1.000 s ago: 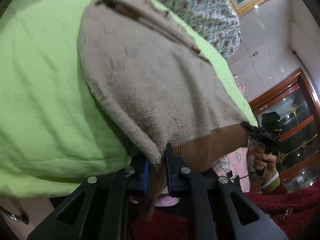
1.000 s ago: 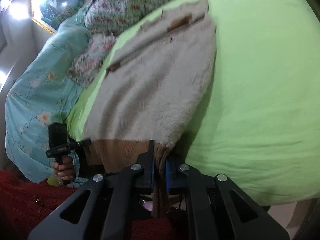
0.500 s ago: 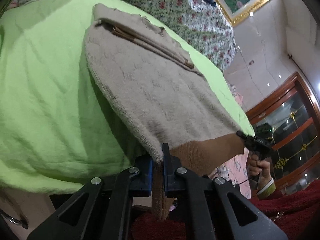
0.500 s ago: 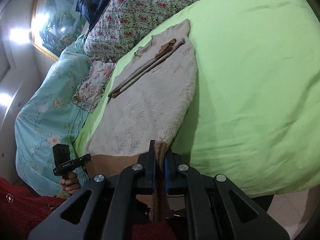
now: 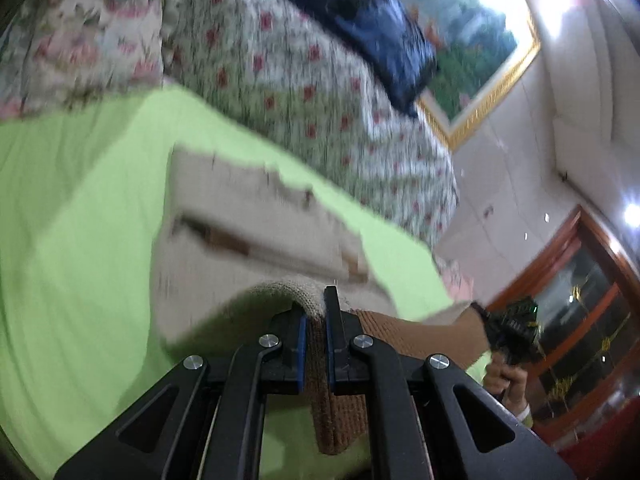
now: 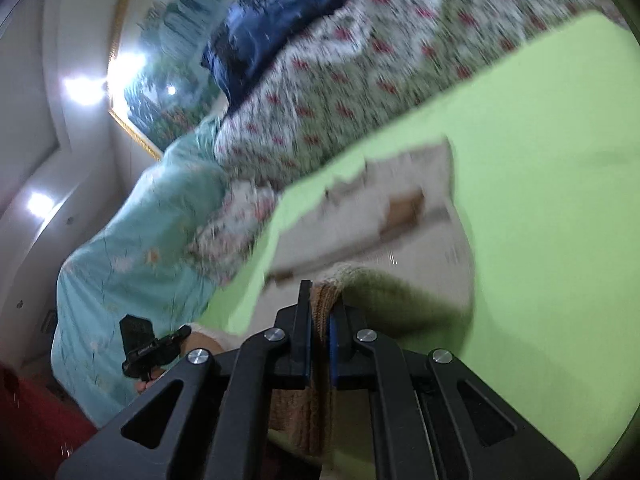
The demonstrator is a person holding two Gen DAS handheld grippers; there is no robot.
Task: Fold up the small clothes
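On the green sheet [image 5: 80,200], both grippers [image 5: 316,320] [image 6: 320,316] pinch the knit sweater's [image 5: 248,216] ribbed hem.

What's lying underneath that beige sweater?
The beige sweater lies on a lime-green bedsheet, with both grippers pinching its brown hem. Anything directly beneath the sweater is covered.

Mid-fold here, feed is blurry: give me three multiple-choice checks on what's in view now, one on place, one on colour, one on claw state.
1. The sweater lies on:
A. a green sheet
B. a wooden floor
C. a glass table

2. The hem band is:
A. blue
B. brown
C. white

3. The left claw and right claw are:
A. both open
B. one open
C. both shut on the hem

Answers: 1 A, the green sheet surrounds it. 2 B, brown ribbing below beige knit. 3 C, knit is pinched between both pairs of pads.
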